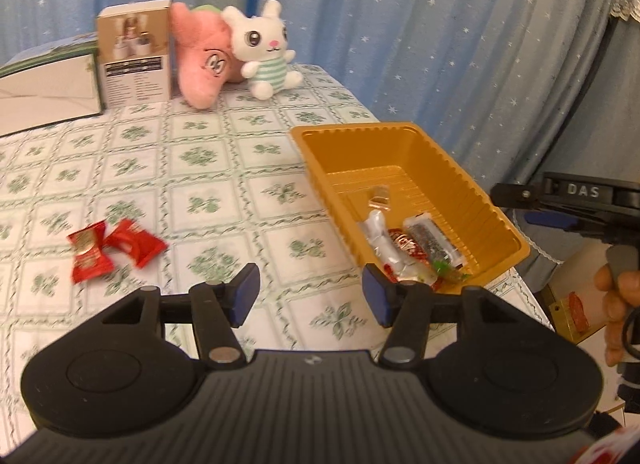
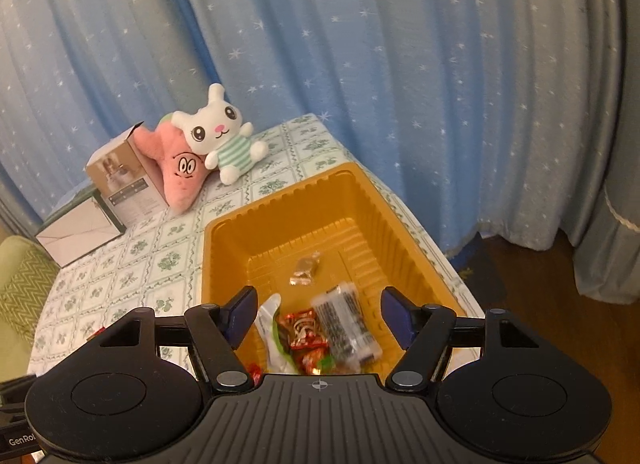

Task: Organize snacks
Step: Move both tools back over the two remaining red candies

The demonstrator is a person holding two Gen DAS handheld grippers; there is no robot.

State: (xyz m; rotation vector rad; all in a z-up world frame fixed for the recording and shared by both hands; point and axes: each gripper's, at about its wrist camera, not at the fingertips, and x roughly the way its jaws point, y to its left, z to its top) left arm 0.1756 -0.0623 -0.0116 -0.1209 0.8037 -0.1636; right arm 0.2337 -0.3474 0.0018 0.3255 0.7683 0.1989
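Note:
An orange plastic tray [image 1: 352, 140] stands on the table at the right; it also shows in the right wrist view [image 2: 224, 232]. It holds several wrapped snacks: a dark bar [image 1: 434, 242], a red packet [image 1: 402, 243], a white packet [image 1: 378, 230] and a small gold candy [image 1: 379, 197]. Two red snack packets [image 1: 114, 250] lie on the cloth to the left of the tray. My left gripper [image 1: 310, 298] is open and empty, low over the table between the red packets and the tray. My right gripper [image 2: 320, 316] is open and empty above the tray's near end, over the dark bar [image 2: 346, 324].
A brown box [image 1: 134, 54], a pink plush [image 1: 204, 60] and a white rabbit plush [image 1: 268, 50] stand at the table's far side. A mirror-like box [image 1: 44, 88] lies far left. Blue starred curtains [image 1: 440, 44] hang behind. The table edge drops off right of the tray.

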